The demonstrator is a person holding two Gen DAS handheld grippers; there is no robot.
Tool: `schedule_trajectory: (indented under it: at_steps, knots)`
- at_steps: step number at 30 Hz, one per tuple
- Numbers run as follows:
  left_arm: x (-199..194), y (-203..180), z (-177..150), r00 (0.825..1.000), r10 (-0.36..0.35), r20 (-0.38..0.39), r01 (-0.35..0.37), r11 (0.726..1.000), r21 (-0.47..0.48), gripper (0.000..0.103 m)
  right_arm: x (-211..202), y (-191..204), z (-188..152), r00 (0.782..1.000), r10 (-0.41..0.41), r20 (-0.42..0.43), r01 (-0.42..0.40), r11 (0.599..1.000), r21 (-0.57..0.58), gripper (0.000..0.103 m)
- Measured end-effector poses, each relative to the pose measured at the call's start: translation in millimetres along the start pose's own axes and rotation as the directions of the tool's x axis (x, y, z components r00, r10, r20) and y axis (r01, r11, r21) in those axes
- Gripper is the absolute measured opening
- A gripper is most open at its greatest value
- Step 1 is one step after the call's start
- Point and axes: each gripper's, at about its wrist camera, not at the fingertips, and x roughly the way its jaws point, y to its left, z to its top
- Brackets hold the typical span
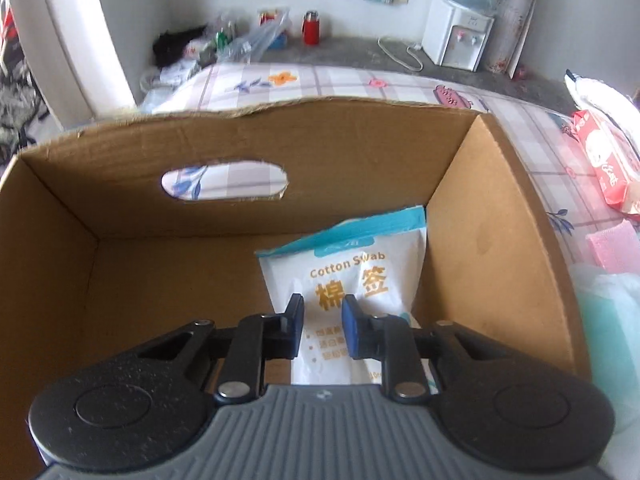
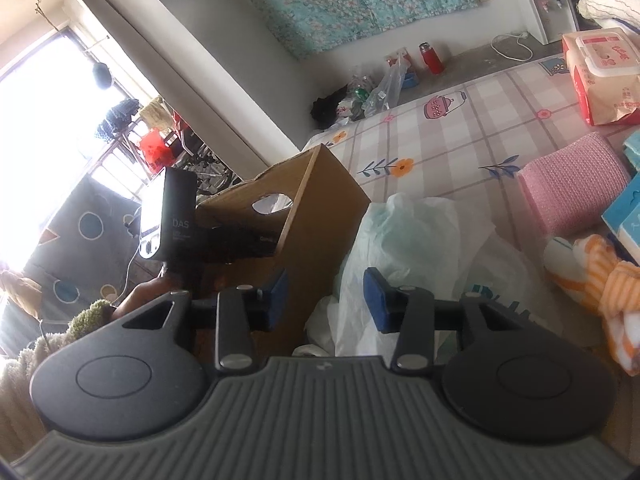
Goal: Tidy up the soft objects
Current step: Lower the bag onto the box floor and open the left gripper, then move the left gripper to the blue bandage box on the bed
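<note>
Left wrist view first: we're looking down into the cardboard box [image 1: 248, 152], and the cotton swab bag [image 1: 352, 276] lies on its floor against the right wall. Our left gripper [image 1: 322, 312] hovers over the bag with its fingers [image 1: 295, 326] only narrowly apart, nothing pinched between them. Off the box's right side, on the bed [image 1: 360, 82], there's a red wipes pack [image 1: 604, 160] and a bit of pink foam [image 1: 612, 250].

The right wrist view can't see inside the box at all, just its outside [image 2: 316, 216], plus the left gripper's handle poking in. Here our right gripper [image 2: 326, 292] has its fingers [image 2: 374, 300] spread, empty, in front of a crumpled plastic bag [image 2: 420, 240]. Further right: a pink foam roll [image 2: 572, 192] and an orange striped plush toy [image 2: 604, 284].
</note>
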Motion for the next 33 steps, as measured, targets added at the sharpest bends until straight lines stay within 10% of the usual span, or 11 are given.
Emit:
schedule_trajectory:
  at_steps: [6, 10, 18, 25, 33]
  knots:
    - [3, -16, -3, 0.998, 0.069, 0.013, -0.07, 0.994, 0.083, 0.026, -5, -5, -2, 1.0, -0.014, 0.006, 0.014, 1.0, 0.022, 0.041]
    - [-5, -3, -2, 0.998, 0.067, -0.021, -0.067, 0.998, 0.001, 0.063, -13, -4, -6, 0.999, -0.028, 0.016, 0.028, 1.0, 0.014, 0.041]
    - [-95, 24, -21, 0.989, 0.059, 0.139, -0.039, 0.99, -0.137, 0.082, -44, -16, -18, 0.996, -0.078, 0.048, 0.079, 0.997, -0.007, 0.045]
    - [-177, -20, -44, 0.952, -0.088, 0.293, 0.125, 0.986, -0.108, 0.091, -99, -48, -26, 0.975, -0.176, 0.136, 0.179, 0.984, -0.009, 0.045]
    - [-167, -139, -70, 0.901, -0.37, 0.227, 0.367, 0.928, 0.058, 0.091, -160, -105, -21, 0.93, -0.313, 0.195, 0.311, 0.95, 0.042, 0.045]
